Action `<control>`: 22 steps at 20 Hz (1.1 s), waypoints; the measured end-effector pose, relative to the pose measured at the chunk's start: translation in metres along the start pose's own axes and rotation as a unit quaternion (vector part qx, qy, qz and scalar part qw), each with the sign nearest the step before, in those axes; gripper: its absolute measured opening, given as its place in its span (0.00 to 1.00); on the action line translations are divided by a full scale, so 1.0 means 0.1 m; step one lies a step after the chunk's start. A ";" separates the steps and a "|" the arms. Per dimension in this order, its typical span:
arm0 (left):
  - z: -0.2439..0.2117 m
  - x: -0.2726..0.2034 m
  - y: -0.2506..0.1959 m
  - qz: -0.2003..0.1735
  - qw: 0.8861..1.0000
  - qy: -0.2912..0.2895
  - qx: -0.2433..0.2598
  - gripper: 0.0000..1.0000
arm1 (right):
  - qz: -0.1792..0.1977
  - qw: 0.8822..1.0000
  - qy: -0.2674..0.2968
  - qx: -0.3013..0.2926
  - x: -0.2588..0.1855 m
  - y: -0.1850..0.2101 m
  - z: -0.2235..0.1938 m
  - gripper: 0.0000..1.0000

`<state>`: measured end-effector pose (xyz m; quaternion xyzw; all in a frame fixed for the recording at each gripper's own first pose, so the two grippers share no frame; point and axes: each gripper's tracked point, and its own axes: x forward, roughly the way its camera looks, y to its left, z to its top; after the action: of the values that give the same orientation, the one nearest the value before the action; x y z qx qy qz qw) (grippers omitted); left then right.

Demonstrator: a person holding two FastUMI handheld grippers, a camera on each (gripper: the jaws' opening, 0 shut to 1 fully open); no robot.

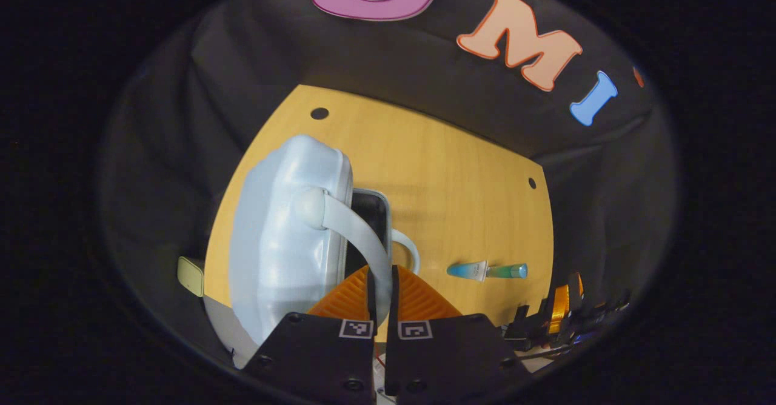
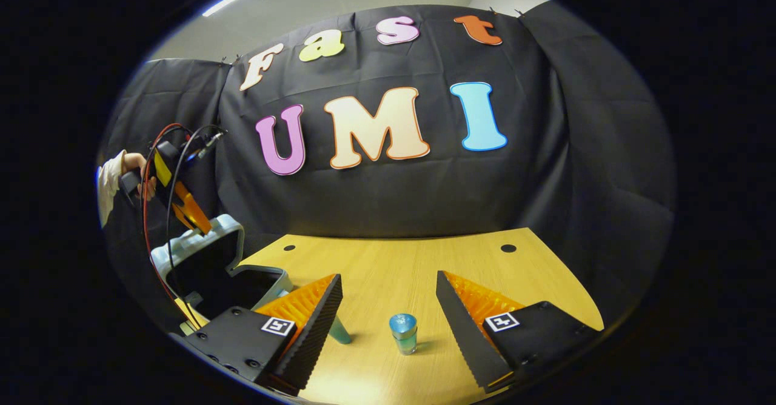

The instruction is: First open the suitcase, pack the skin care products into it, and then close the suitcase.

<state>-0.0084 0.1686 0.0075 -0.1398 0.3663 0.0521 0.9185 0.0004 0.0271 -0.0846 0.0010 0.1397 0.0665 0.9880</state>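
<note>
Left hand-held gripper (image 1: 381, 284): nearest the lens, ribbed orange fingers pinched narrow on the suitcase handle (image 1: 357, 229), a smooth pale strap arching from a round knob; the grip looks meant to lift the lid.
Suitcase (image 1: 285, 235): glossy pale-blue hard shell, rounded corners, lid raised, dark interior showing at 12 o'clock of the fingers.
Right hand-held gripper (image 2: 388, 308): jaws wide, holding nothing, framing the product as if to take it.
Skin care tube (image 2: 403, 332): small blue-green tube, at 3 o'clock of the suitcase, lying on the surface.
Surface (image 2: 394, 265): light wood grain, two round holes.
</note>
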 end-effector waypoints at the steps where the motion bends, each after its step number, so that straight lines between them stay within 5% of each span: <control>1: 0.07 -0.12 0.15 0.012 1.000 -0.012 -0.002 0.00 | 0.003 1.000 -0.001 -0.001 0.02 0.04 0.02 0.98; 9: 0.24 -0.65 1.32 0.105 0.993 -0.058 -0.003 0.01 | -0.002 1.000 -0.012 -0.004 0.00 0.20 0.04 0.98; 17: 0.10 -0.73 2.41 0.200 0.978 -0.058 0.011 0.01 | -0.026 1.000 -0.013 -0.007 -0.10 0.30 0.00 0.98; 22: -0.23 -0.47 3.07 0.237 0.970 -0.033 -0.030 0.00 | -0.034 0.999 -0.014 -0.011 -0.11 0.38 0.02 0.98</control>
<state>-0.1186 0.4550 -0.0434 -0.0745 0.3566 0.2838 0.8870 -0.0144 0.0634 -0.0794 -0.0135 0.1252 0.0349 0.9914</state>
